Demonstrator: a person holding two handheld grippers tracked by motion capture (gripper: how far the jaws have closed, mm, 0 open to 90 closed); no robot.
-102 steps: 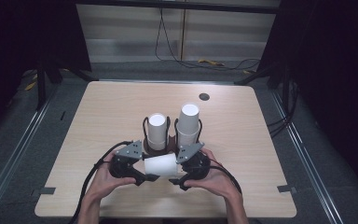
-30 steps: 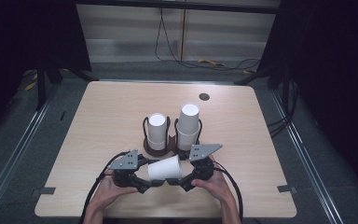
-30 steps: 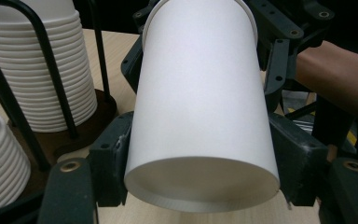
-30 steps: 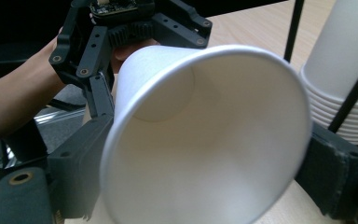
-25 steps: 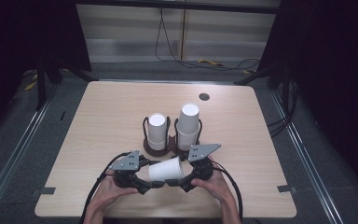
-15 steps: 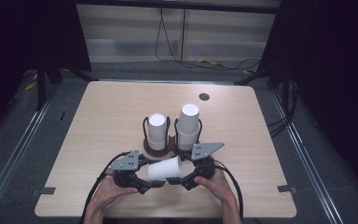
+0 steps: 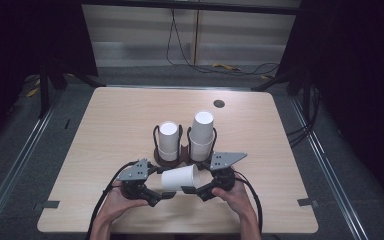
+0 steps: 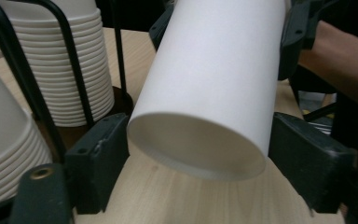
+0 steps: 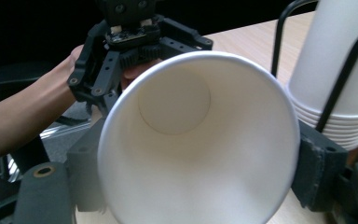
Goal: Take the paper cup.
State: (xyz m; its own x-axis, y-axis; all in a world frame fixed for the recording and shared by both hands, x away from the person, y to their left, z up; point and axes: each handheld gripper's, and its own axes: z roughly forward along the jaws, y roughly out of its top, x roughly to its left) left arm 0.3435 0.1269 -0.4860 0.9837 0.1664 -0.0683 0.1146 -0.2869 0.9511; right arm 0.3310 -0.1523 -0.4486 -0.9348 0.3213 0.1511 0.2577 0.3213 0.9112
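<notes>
The tabletop (image 7: 130,115) lies bare toward 12 o'clock and out to both side edges. At its centre a black wire holder (image 7: 170,156) carries two stacks of paper cups (image 7: 201,134). At 6 o'clock, near the front edge, one paper cup (image 7: 179,177) lies sideways, clamped between the left hand-held gripper (image 7: 160,194) at its base and the right hand-held gripper (image 7: 194,189) at its rim. Half a second ago it tilted more.

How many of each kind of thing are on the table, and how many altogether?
Cup stacks: 2, left stack, right stack
Loose paper cup: 1
Black wire holder: 1
Grippers: 2, left gripper, right gripper
Total: 6
</notes>
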